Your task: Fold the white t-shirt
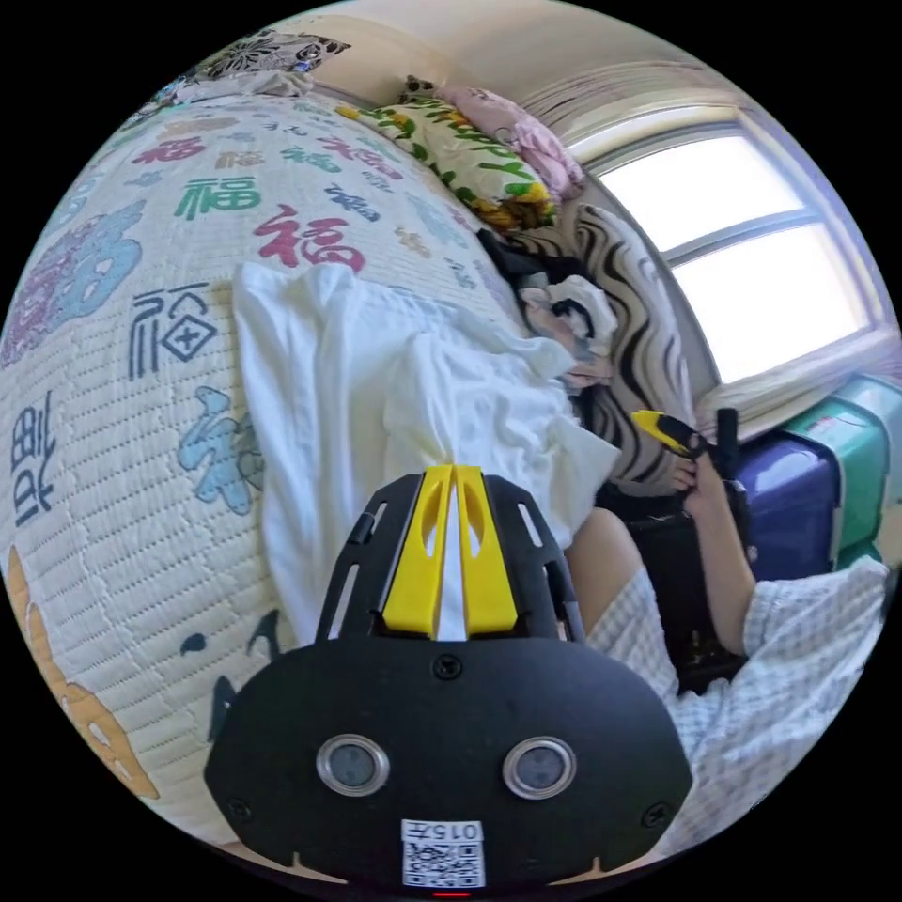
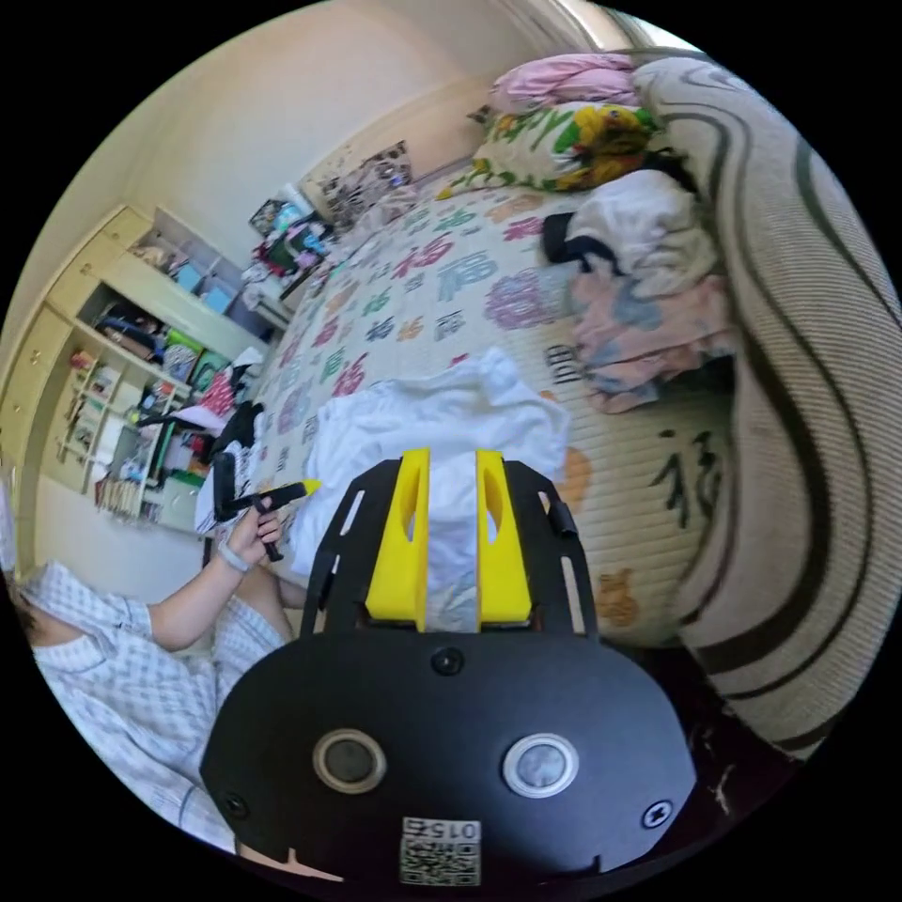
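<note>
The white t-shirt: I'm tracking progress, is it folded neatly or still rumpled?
Still rumpled: the white t-shirt lies bunched in loose creases on the quilt, one part pinched between the left tongs.

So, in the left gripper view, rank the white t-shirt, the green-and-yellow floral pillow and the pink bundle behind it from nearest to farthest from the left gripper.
1. white t-shirt: pinched between the jaws of the left gripper, spread on the bedcover just beyond.
2. green-and-yellow floral pillow: up the bed, toward the window side.
3. pink bundle: just behind that pillow, by the wall.
</note>
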### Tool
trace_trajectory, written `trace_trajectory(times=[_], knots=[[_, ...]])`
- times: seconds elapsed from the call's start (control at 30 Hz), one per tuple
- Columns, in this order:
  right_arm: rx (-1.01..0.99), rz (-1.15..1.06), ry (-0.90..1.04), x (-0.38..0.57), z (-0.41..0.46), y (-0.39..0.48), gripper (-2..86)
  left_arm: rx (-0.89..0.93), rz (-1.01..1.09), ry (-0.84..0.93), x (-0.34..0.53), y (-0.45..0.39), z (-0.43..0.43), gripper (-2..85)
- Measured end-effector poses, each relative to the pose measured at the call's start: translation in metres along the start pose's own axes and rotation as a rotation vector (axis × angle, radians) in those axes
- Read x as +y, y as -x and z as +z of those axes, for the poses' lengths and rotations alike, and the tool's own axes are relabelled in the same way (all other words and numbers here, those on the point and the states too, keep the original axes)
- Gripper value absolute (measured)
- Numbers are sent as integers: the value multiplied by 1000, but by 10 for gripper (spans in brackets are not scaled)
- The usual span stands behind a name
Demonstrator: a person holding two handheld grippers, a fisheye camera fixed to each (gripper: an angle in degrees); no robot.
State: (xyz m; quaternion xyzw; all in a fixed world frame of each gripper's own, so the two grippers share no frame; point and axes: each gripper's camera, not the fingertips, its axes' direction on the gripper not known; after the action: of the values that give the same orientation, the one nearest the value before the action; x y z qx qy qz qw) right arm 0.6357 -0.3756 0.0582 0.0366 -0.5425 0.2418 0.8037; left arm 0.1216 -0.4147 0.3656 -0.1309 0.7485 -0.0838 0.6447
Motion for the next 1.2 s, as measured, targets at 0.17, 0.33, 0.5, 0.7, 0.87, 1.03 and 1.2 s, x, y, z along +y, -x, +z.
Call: trace_trajectory(times=[0.17,0.33,0.5,0.7,0.87,1.03,1.2], knots=[[-204,-124,117,20,55,46,104,137,170,96,35,-51,22,-8],[-95,-260,240,40,92,85,115,130,181,211,67,-70,78,-8],[125,-334,308,49,120,99,104,120,190,238,79,-78,104,-8],[15,-207,319,67,128,68,48,190,220,329,92,-78,106,-5],[-49,-175,254,94,92,50,14,349,230,293,86,-67,58,6],[-103,-117,160,128,55,37,8,28,316,180,9,-80,58,81],[-114,-63,121,159,36,25,6,-44,388,280,-36,-104,134,83]])
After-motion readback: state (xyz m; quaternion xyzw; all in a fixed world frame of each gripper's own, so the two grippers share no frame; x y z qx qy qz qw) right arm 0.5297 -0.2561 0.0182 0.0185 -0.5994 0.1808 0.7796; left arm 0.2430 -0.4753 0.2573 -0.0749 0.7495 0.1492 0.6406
